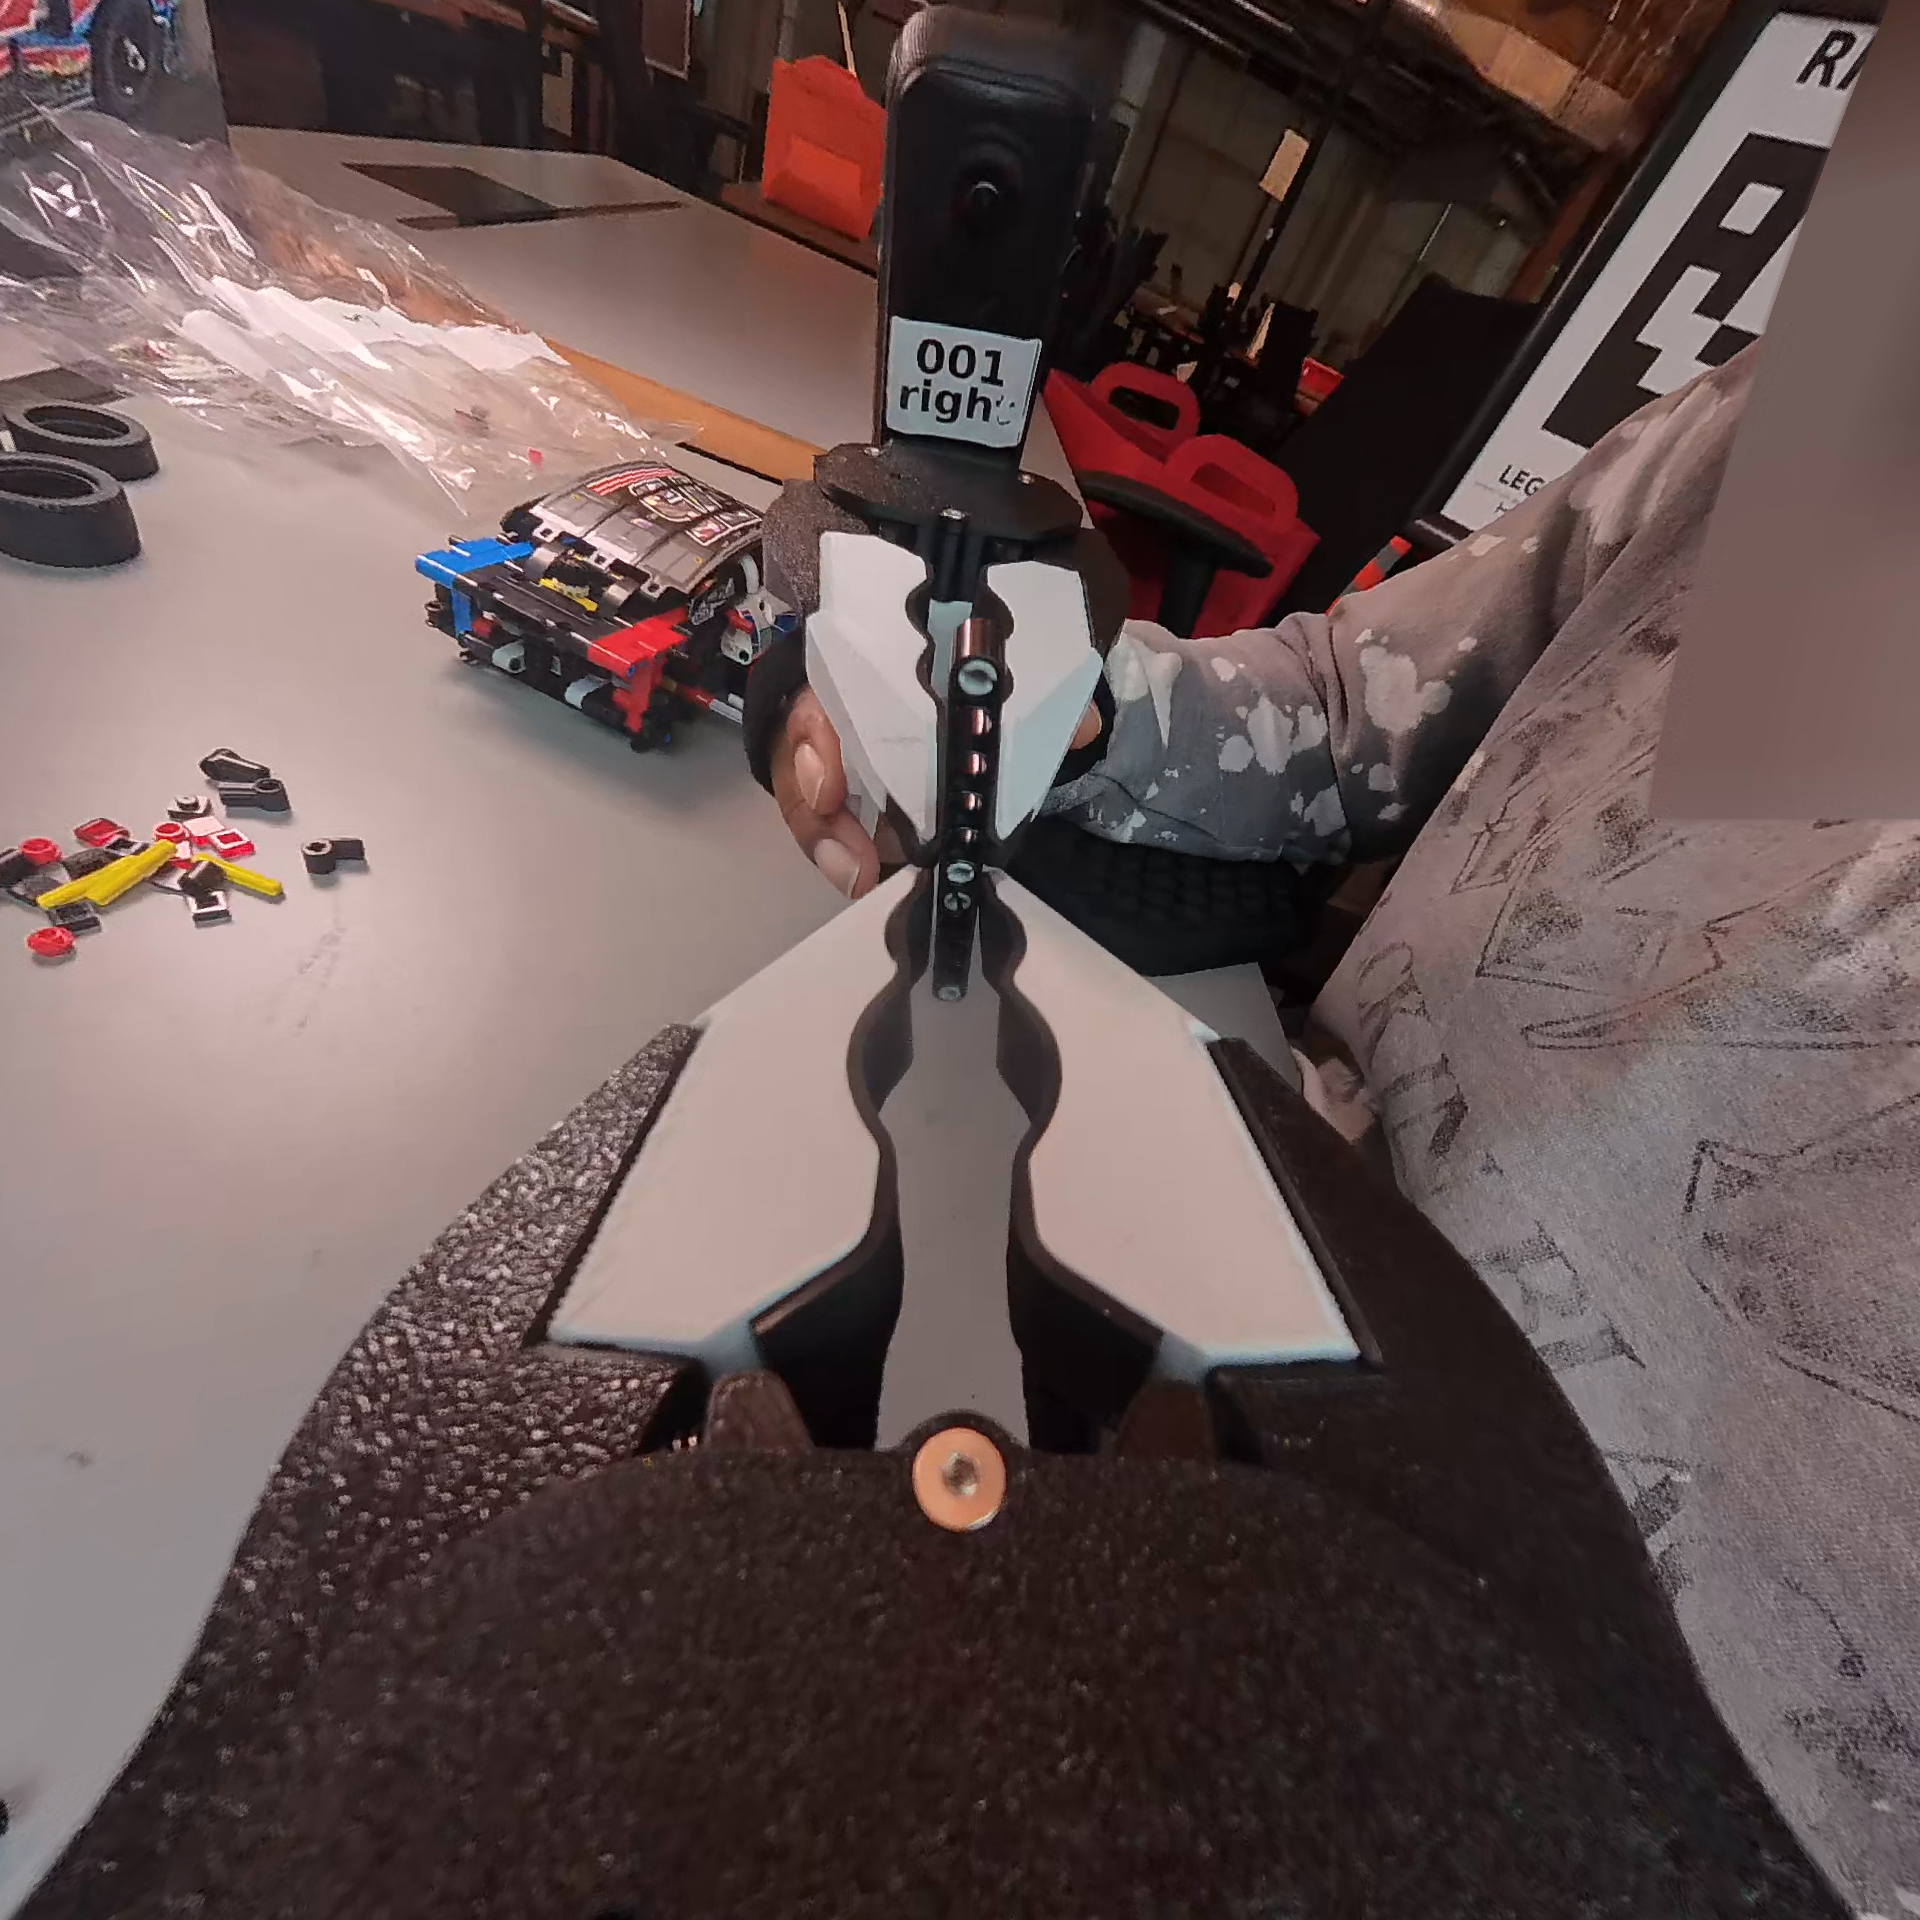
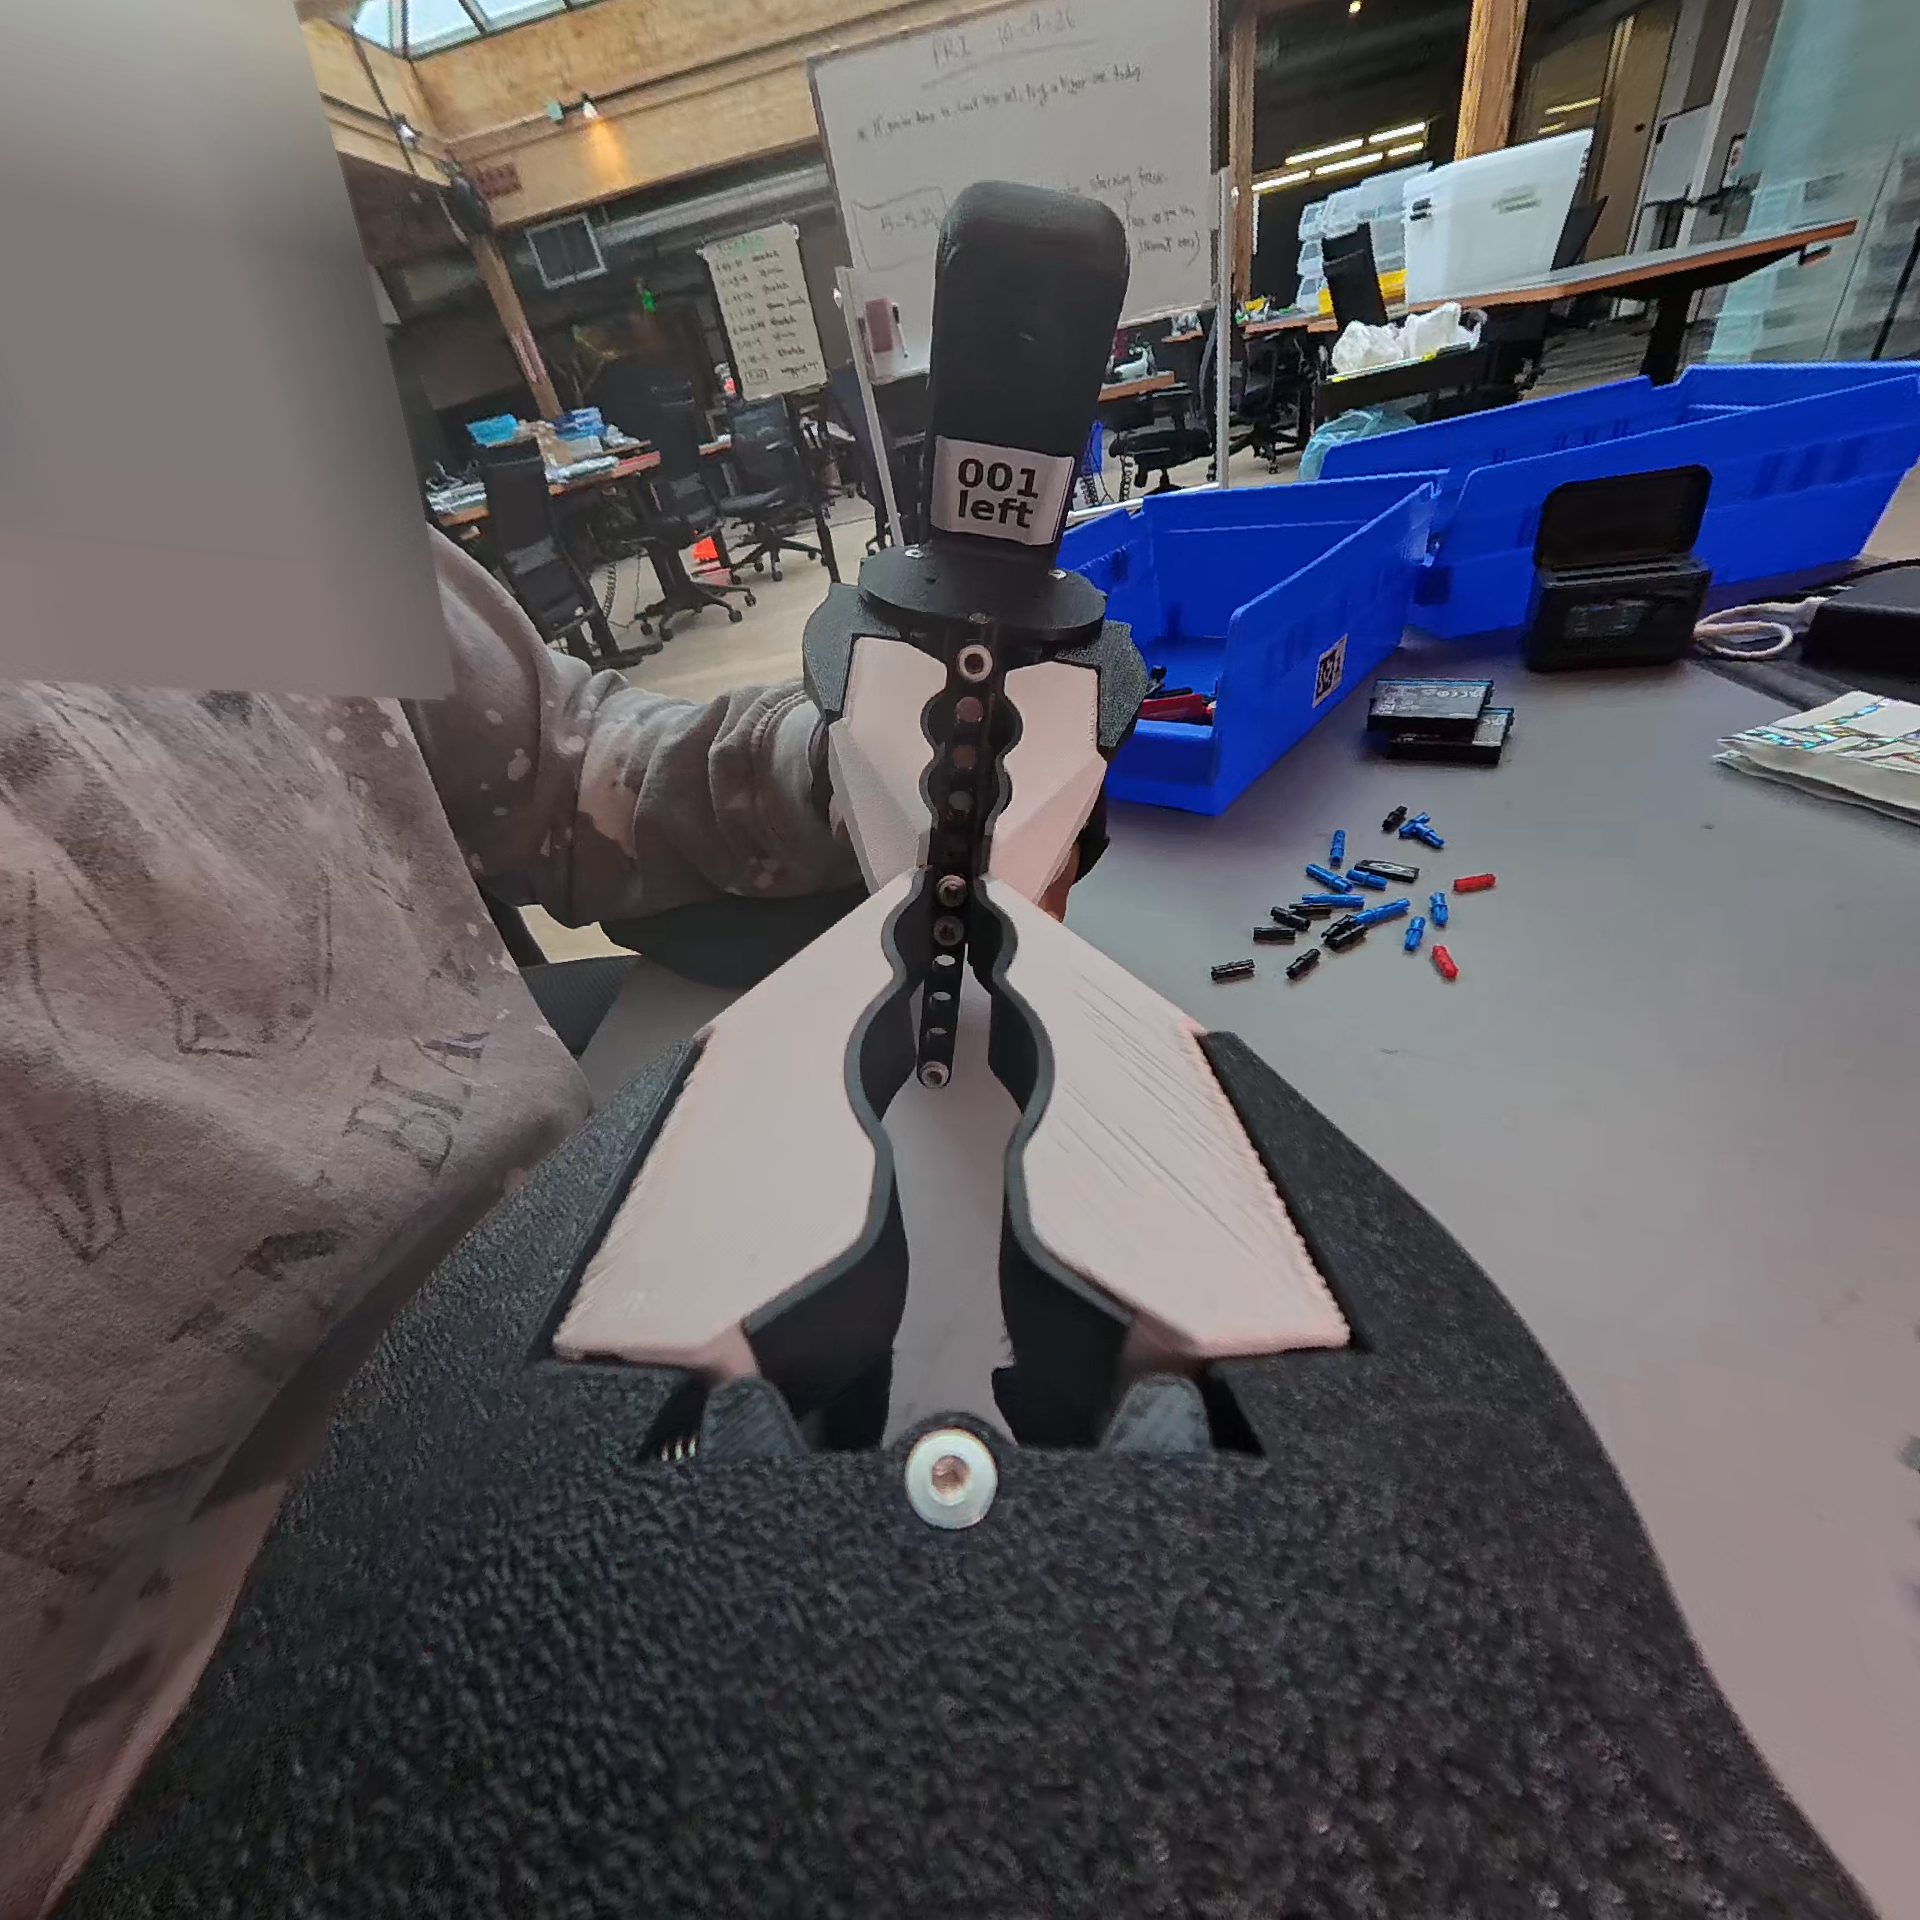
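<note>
A black beam with a row of holes [image 1: 953,956] is held level above the grey table [image 1: 312,1143], between my two grippers, which face each other tip to tip. My left gripper [image 1: 951,896] is shut on one end of the beam. My right gripper [image 2: 951,899] is shut on the other end of the beam [image 2: 940,997]. Small pins sit in some of the beam's holes. A person's hand [image 1: 821,790] holds the right gripper's handle behind its fingers. The beam's middle is hidden where the fingertips meet.
A partly built toy car [image 1: 613,603], loose small parts [image 1: 156,852], two black tyres [image 1: 62,488] and clear plastic bags [image 1: 260,312] lie on the left. On the right are blue bins [image 2: 1299,623], scattered blue, black and red pins [image 2: 1351,904], a black case [image 2: 1621,582] and a booklet [image 2: 1829,748]. The tips of both grippers are at nearly the same place.
</note>
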A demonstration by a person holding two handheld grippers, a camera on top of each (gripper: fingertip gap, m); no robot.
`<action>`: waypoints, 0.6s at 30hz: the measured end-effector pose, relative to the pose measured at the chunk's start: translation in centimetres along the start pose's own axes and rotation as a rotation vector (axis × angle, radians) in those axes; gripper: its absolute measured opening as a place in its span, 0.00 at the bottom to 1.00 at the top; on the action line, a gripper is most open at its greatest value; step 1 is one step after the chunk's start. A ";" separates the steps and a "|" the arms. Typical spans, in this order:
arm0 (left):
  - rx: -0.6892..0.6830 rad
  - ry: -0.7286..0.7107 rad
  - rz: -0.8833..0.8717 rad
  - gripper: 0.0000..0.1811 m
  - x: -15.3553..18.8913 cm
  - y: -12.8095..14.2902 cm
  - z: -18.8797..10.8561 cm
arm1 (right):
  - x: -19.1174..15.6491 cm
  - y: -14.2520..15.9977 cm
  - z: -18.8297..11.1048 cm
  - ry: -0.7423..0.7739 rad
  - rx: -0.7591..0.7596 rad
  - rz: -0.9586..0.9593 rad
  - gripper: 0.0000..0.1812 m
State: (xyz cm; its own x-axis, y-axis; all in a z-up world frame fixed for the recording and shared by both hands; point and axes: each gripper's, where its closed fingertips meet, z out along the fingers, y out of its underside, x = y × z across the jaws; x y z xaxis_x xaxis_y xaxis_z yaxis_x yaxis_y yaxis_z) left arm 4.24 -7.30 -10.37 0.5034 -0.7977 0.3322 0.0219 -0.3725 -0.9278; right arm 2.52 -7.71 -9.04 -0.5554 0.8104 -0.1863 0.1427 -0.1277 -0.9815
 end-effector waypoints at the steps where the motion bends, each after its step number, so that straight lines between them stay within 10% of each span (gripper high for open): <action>1: 0.005 -0.006 0.007 0.03 0.0 -0.1 0.0 | 0.0 -0.1 0.0 0.007 0.000 -0.011 0.03; 18: 0.135 -0.096 0.036 0.03 -1.4 -3.1 -3.6 | 2.4 -1.0 -4.0 0.143 -0.038 -0.138 0.00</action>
State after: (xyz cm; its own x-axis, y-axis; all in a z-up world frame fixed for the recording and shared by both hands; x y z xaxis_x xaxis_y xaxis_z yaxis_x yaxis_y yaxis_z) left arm 0.36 -6.68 -7.32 0.5857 -0.7581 0.2868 0.1149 -0.2726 -0.9553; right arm 4.30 -3.35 -8.30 -0.4499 0.8922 -0.0393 0.1058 0.0095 -0.9943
